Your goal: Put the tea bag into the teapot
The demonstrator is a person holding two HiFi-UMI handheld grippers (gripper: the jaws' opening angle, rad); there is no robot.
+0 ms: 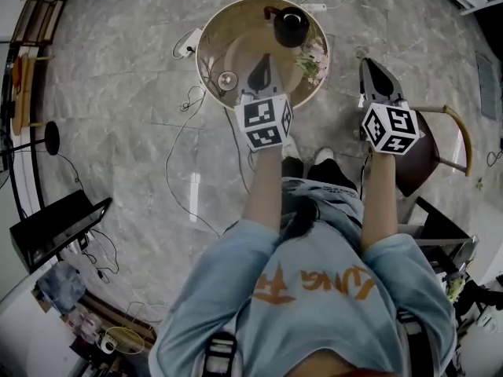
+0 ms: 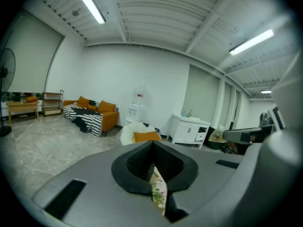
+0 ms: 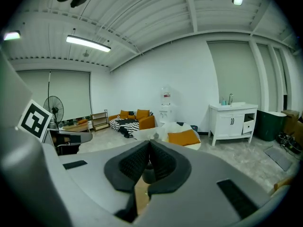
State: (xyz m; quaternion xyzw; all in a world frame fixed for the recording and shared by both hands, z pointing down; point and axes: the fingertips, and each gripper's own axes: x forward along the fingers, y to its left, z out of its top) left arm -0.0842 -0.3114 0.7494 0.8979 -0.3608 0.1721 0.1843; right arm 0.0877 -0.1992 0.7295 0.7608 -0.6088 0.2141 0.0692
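A black teapot (image 1: pixel 291 27) stands at the far side of the round wooden table (image 1: pixel 236 23). Beside it lies a pale floral-printed thing (image 1: pixel 312 60); I cannot tell whether it is the tea bag. My left gripper (image 1: pixel 262 73) hovers over the table's near half, jaws shut, level and aimed across the room. In the left gripper view the left gripper (image 2: pixel 152 151) shows closed pads, with a floral strip (image 2: pixel 158 192) in the slit below them. My right gripper (image 1: pixel 376 75) hangs off the table's right side, also shut (image 3: pixel 147 150). No tea bag shows plainly in either.
A small round metal lid (image 1: pixel 228 78) lies on the table's left part. A wooden chair (image 1: pixel 436 144) stands right of the table under my right arm. Cables (image 1: pixel 185 144) trail over the marble floor. A black case (image 1: pixel 55 225) sits at the left.
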